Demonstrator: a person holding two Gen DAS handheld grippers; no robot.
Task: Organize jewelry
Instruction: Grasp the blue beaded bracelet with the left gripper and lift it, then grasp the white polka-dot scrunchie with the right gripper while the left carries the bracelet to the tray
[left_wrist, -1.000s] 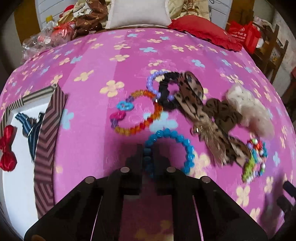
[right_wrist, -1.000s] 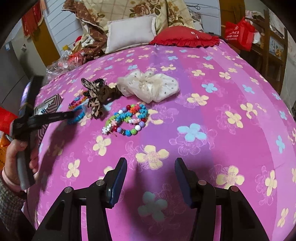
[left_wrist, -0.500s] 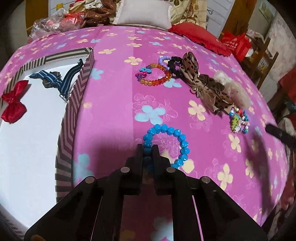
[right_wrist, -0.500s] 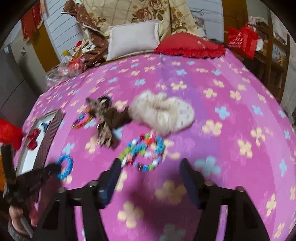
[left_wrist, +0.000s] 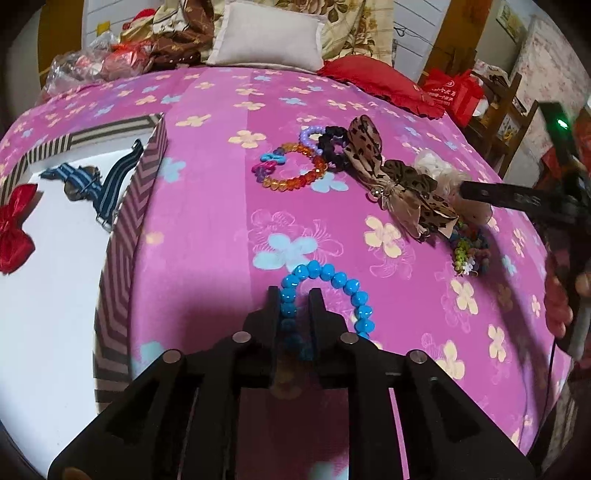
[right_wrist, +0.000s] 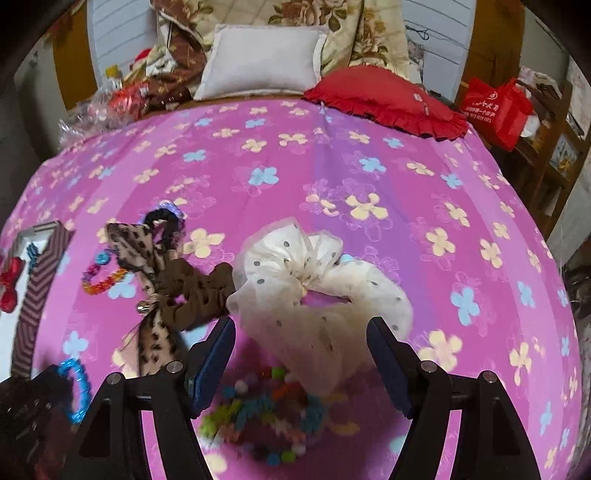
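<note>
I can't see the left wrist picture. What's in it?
The left gripper, jaws opening, has a blue bead bracelet between its fingers, over a pink flowered bedspread. A striped box to the left holds a red bow. More bracelets and a leopard bow lie farther back.

bracelets (left_wrist: 325, 291): 4 | scrunchies (right_wrist: 317, 291): 2 | bows (left_wrist: 13, 229): 2 | box (left_wrist: 122, 236): 1

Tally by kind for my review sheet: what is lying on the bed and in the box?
Bead bracelets: 3 (blue bracelet, orange bracelet, purple bracelet)
Mixed bead pile: 1
Scrunchies: 2 (black scrunchie, white scrunchie)
Leopard bow: 1
Bows in the box: 2 (red bow, striped bow)
Total: 9
</note>
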